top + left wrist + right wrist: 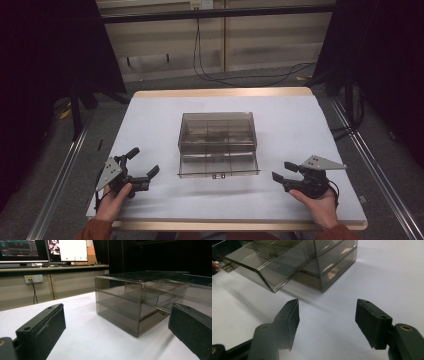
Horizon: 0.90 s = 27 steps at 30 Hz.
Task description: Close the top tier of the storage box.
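On the white table (150, 120), seen from the high view, the left gripper (142, 165) sits at about eight o'clock from the table's middle, held in the person's left hand (116, 197). Its jaws stand wide apart with nothing between them, pointing toward two o'clock. In the left gripper view the two black pads (47, 327) frame bare tabletop, with the box beyond them and monitors (67, 250) on a desk at the far wall.

At the centre of the table stands a smoky clear plastic box (217, 137) with inner dividers. Its lower drawer (218, 165) is pulled out toward six o'clock, a small latch on its front edge. The box touches neither gripper.

At about four o'clock from the middle, the right gripper (282, 171) rests in the right hand (320, 202), jaws spread wide and empty, pointing toward nine o'clock at the drawer's near corner but well short of it. In the right gripper view the open drawer (265, 270) juts from the box (332, 262) above the two pads (293, 320).
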Tool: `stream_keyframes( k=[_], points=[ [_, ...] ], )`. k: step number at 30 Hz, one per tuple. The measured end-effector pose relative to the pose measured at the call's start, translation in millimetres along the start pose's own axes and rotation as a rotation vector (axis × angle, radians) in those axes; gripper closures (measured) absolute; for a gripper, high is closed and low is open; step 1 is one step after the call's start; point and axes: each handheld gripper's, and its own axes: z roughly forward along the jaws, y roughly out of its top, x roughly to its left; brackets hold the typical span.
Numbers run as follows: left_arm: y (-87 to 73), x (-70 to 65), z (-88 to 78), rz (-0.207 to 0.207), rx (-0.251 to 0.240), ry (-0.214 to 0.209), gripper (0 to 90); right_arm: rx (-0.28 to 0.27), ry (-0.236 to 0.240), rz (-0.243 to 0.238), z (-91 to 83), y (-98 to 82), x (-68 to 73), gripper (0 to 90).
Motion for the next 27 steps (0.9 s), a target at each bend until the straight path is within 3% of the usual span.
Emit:
stream_keyframes(
  k=[10,27],
  points=[
    [0.0,0.2,-0.1,0.003,-0.002,0.000,1.0,0.021,0.055,0.003,-1.3,0.4,3.8,51.2],
    [-0.1,0.1,-0.2,0.004,-0.003,0.000,1.0,0.055,0.171,-0.035,2.1,1.7,17.2,75.0]
  ],
)
